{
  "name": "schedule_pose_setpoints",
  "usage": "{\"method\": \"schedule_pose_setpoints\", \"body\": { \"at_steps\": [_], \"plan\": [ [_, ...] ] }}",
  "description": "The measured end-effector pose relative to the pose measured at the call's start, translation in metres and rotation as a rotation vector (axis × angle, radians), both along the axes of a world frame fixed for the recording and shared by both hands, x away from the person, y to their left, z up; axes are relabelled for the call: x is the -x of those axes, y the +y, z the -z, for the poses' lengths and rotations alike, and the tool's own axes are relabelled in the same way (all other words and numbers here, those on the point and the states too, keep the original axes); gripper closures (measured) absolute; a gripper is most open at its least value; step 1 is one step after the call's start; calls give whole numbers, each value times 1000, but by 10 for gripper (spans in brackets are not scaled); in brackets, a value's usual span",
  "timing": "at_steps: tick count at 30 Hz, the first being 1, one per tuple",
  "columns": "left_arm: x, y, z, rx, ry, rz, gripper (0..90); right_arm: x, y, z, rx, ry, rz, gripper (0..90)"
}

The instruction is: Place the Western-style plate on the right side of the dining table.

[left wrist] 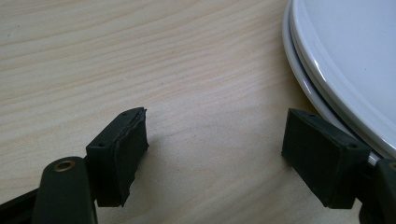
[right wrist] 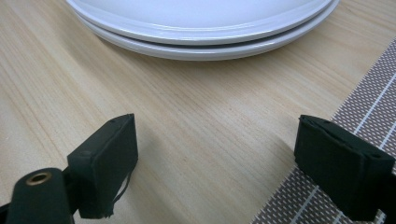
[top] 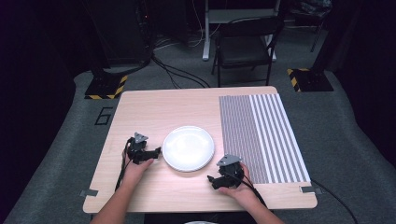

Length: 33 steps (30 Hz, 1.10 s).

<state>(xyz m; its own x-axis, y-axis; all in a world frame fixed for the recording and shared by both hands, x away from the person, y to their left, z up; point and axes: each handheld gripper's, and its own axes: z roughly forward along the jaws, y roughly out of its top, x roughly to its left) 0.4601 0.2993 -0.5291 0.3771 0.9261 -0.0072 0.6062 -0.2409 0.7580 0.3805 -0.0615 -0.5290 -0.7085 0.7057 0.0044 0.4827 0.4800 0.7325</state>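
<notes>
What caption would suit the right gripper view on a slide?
Open right gripper rests on the wooden table before two stacked white plates, striped mat alongside.

Left claw (top: 158,150) agape; right claw (top: 210,178) agape

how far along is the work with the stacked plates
Barely begun. Done: nothing visible; the two white plates sit stacked mid-table. In hand: left gripper and right gripper rest open beside them, holding nothing. Left: any gripping or moving; the striped mat lies bare.

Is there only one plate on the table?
No, the right gripper view shows two white plates stacked, an upper plate resting on a lower plate.
</notes>
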Motion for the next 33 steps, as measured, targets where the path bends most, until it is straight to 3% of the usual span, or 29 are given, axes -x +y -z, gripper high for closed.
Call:
{"method": "schedule_pose_setpoints", "body": {
  "at_steps": [22, 25, 26, 27, 33],
  "plan": [
    [0, 2, -1, 7, -1, -11, 270, 1, 1, 0, -1, -6, 9, 147],
    [0, 2, -1, 12, -12, -18, 323, 2, 1, 0, -7, -13, 29, 212],
    [0, 2, -1, 14, -8, -18, 348, 4, 0, -1, -18, -21, 45, 294],
    [0, 2, -2, 14, -6, -19, 365, 5, 0, -1, -20, -24, 51, 322],
    [3, 0, -5, 23, 22, -14, 429, 5, -2, -4, -20, -27, 74, 376]
  ]
}}
